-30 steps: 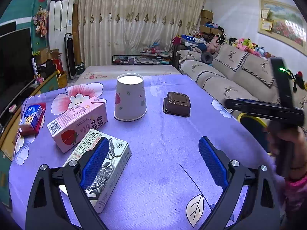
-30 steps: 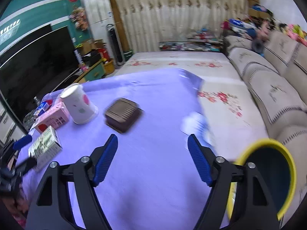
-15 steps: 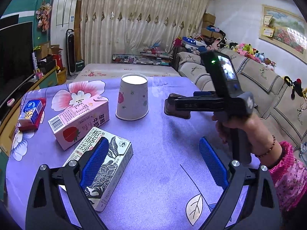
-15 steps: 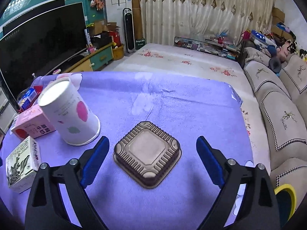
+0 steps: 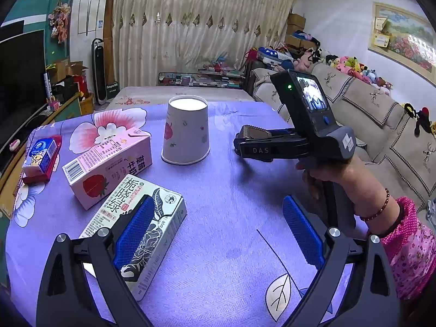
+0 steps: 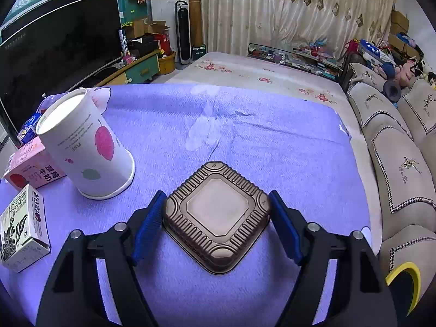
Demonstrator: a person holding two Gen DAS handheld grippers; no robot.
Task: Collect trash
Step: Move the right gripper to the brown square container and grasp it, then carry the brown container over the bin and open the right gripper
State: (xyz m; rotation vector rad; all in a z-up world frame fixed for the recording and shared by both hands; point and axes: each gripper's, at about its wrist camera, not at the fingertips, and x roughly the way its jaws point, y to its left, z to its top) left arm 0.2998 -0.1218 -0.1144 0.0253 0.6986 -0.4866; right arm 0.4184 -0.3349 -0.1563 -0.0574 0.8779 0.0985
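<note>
Right gripper (image 6: pixel 216 216) down over the brown tray (image 6: pixel 218 218), which sits upside down on the purple cloth (image 6: pixel 272 141). Jaws have just been closing, tray between them. The left pad looks to meet the tray's corner; the right pad sits just beside the opposite corner, and contact there is not certain. Reading it as a grip about to land, not a firm clamp yet.

Left gripper (image 5: pixel 215 231) hangs above the near table, jaws wide apart, nothing between them. One finger overlaps the green-tea carton (image 5: pixel 136 226) in view, but no hold on it.

Nothing on the table looks collected so far:
- paper cup (image 5: pixel 186 133), upside down, mid-table, just beside the tray
- pink milk carton (image 5: pixel 109 163), on its side, left of the cup
- green-tea carton, lying flat, nearest the left gripper
- small blue-and-red box (image 5: pixel 41 158) at the far left edge

Yellow-rimmed bin (image 6: pixel 403 280) shows at the lower right of the right wrist view, off the table edge and near the sofa (image 6: pixel 395 169); its inside cannot be seen.

Judgement: task early. Tray is the item in hand now; cup, both cartons and the small box remain. Ribbed tray walls look thin, so a squeeze across the corners may flex it
</note>
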